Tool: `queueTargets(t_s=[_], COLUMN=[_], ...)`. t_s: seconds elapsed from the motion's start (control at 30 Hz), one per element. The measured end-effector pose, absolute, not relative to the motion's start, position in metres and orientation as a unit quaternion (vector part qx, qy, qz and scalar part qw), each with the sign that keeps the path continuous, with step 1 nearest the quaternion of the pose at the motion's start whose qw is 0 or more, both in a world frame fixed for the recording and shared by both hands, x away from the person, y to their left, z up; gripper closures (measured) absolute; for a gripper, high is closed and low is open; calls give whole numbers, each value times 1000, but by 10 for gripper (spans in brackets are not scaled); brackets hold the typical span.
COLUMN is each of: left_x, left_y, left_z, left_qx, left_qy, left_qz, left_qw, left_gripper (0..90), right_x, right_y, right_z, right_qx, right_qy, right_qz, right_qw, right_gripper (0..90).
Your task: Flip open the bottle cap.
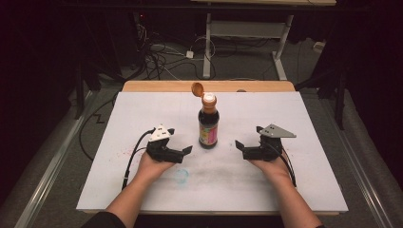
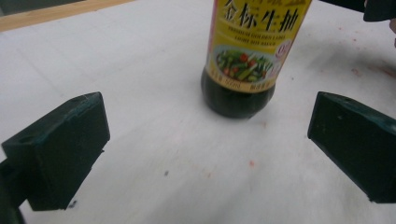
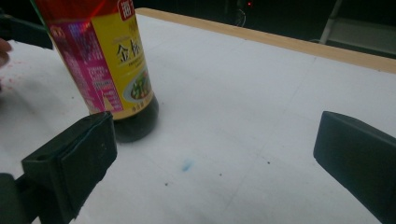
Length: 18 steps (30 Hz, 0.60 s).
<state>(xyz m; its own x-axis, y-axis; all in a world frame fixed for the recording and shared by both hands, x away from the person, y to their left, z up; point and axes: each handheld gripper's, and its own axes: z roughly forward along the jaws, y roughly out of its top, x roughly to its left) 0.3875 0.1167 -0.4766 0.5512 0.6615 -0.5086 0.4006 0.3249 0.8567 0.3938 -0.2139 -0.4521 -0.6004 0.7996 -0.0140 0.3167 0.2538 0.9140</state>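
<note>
soy sauce bottle (image 1: 208, 124) stands upright mid-bench, cap flipped open, between left gripper (image 1: 183, 153) and right gripper (image 1: 241, 147); both jaws spread wide, empty, flanking it for access.

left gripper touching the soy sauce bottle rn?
Apart. In the left gripper view, bare white table lies between the open jaws and the soy sauce bottle. The high view shows the left gripper short of the bottle.

The bottle (image 1: 208, 124) stands on the table (image 1: 119, 123) between both tongs.
</note>
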Motion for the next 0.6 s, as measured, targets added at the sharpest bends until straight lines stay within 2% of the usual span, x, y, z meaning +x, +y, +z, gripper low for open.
queueTargets(t_s=[0.3,0.6], left_x=[360,331], left_y=[146,168], left_z=[-482,-490], left_qx=[569,563], left_qy=[464,465], left_qz=[124,138], left_qw=[668,669], left_gripper=[0,0], right_x=[374,349], right_y=[-226,-241], right_z=[-472,-473], right_qx=[374,382], right_qy=[750,736], right_qz=[484,488], right_qw=[251,272], right_gripper=[1,2])
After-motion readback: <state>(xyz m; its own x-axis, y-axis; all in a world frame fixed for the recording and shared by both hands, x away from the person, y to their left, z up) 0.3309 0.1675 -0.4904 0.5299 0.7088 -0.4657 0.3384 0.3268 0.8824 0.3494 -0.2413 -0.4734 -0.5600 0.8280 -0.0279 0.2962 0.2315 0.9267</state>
